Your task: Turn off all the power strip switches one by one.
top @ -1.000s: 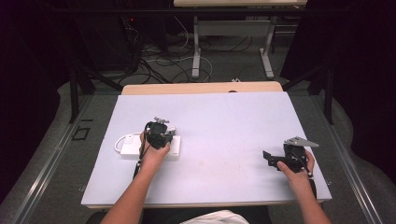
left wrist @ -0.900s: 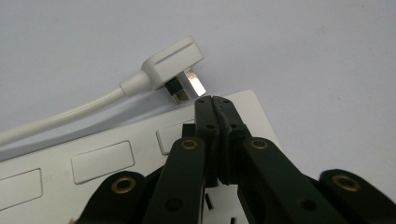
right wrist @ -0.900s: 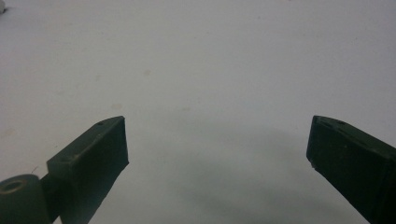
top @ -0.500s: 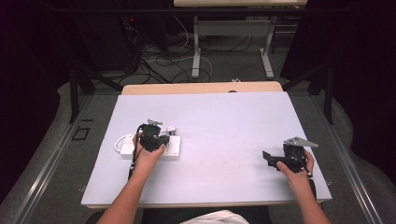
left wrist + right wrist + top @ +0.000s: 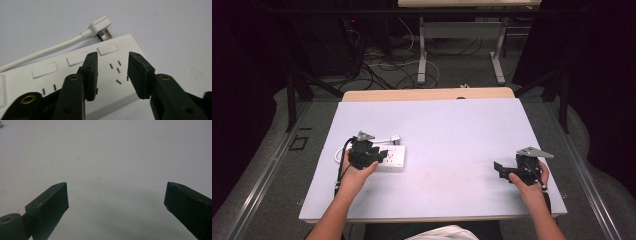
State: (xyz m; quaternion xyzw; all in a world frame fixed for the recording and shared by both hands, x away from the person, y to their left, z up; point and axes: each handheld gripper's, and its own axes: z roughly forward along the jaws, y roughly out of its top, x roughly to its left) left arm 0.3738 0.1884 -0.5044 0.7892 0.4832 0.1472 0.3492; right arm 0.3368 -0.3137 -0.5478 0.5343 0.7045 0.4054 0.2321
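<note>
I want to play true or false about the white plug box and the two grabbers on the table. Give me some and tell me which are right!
1. The left gripper has its fingers apart, over the white power strip. True.
2. The right gripper is squeezing the plug. False: its fingers are wide open above bare table, holding nothing.
3. The white plug lies on the table beside the strip, not pushed into a socket. True.
4. The power strip sits on the person's right side of the table. False: it is on the left side, under the left gripper.
5. The right gripper is far from the power strip. True.
</note>
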